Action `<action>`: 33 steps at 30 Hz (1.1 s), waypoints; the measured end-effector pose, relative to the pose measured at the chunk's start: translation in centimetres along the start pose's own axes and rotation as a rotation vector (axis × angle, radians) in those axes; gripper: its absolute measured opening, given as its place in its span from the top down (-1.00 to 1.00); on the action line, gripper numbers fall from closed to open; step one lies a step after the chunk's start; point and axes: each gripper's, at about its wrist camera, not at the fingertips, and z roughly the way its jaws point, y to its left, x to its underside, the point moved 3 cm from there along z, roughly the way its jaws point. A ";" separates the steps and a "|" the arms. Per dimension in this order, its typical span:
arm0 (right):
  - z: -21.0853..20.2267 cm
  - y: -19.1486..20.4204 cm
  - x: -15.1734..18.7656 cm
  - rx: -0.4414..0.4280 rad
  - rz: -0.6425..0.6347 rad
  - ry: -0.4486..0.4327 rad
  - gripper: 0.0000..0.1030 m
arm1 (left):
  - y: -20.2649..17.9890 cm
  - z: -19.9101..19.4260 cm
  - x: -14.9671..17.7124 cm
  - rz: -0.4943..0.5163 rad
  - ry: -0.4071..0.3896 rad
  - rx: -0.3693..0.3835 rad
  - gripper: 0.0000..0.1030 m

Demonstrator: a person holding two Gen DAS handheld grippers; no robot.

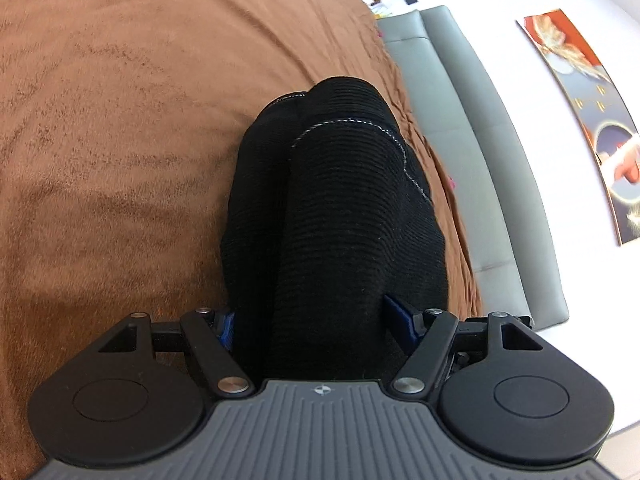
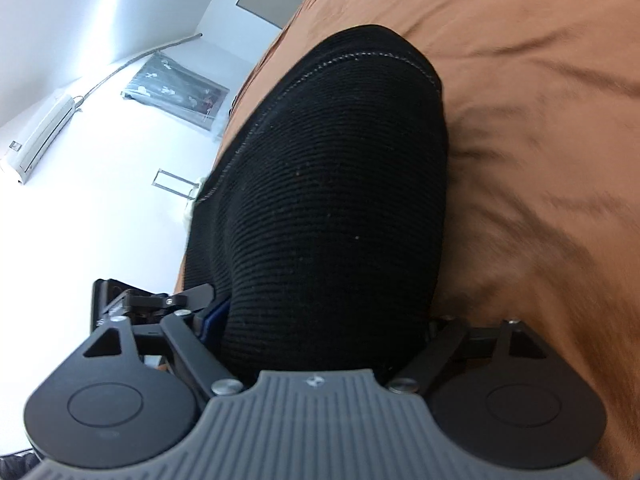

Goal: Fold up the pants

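Observation:
The black ribbed pants (image 1: 336, 208), with a pale stitched seam, lie bunched in a thick fold on the brown bed cover (image 1: 120, 128). My left gripper (image 1: 312, 316) is shut on the near end of the fold. Its blue pads (image 1: 400, 320) press the cloth from both sides. In the right wrist view the same pants (image 2: 336, 184) fill the gap of my right gripper (image 2: 324, 320). The jaws there stand wide, and the cloth bulges over the right finger and hides it. Only a sliver of the left blue pad (image 2: 214, 316) shows beside the fabric.
A grey padded headboard (image 1: 472, 152) runs along the bed's far side, under a white wall with a colourful picture (image 1: 600, 120). The right wrist view shows a white wall, an air conditioner (image 2: 40, 140) and a dark poster (image 2: 176, 96) past the bed's edge.

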 end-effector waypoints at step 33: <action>-5.5 15.3 20.6 0.589 -0.171 -0.362 -0.78 | -11.8 -12.6 16.2 0.464 -0.132 -0.558 -0.79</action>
